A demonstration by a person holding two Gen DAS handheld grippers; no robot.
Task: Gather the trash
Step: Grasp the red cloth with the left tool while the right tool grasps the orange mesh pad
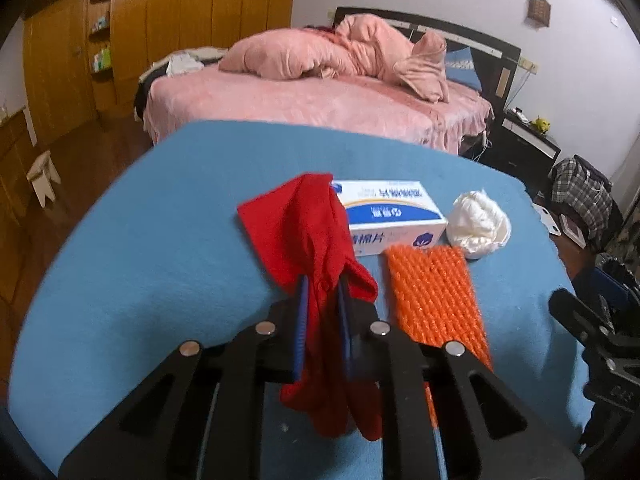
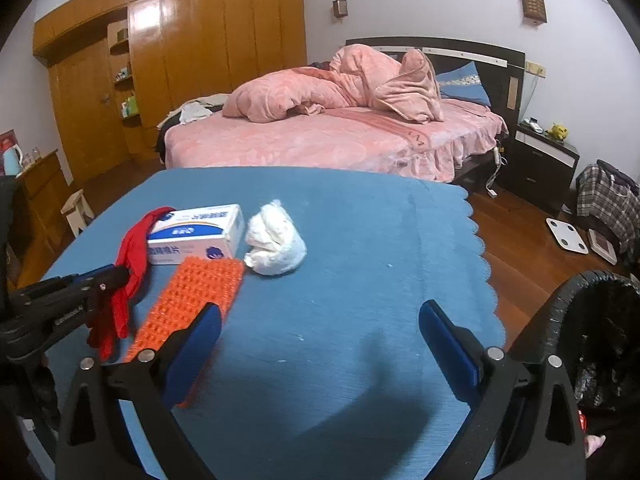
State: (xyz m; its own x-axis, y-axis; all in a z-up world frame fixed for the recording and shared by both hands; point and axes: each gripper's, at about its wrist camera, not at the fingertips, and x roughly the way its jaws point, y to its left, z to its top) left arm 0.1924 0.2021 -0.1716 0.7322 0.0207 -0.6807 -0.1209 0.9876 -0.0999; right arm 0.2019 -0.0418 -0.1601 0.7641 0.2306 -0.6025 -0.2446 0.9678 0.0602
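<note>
Left gripper (image 1: pixel 323 284): jaws pressed together on the red cloth (image 1: pixel 304 224); blue pads pinch its gathered middle.
Red cloth: crumpled, one end lying on the table against the left side of the box, the other end hanging loose below the jaws.
Right gripper (image 2: pixel 320 326): jaws spread wide, nothing between them, held over bare tabletop.
Table (image 2: pixel 360 220): covered with a blue cloth with a scalloped edge.
Box (image 1: pixel 390 216): white and blue cardboard, lying flat, between the red cloth and the white wad.
White wad (image 1: pixel 480 226): crumpled, soft-looking, just right of the box.
Orange mesh (image 1: pixel 432 292): knobbly strip lying flat in front of the box, beside the red cloth.
Bin (image 2: pixel 592 320): black-lined, standing off the table's right edge, near the right gripper.
Background: bed (image 2: pixel 320 140) with pink bedding, wooden wardrobe (image 2: pixel 192 40).
</note>
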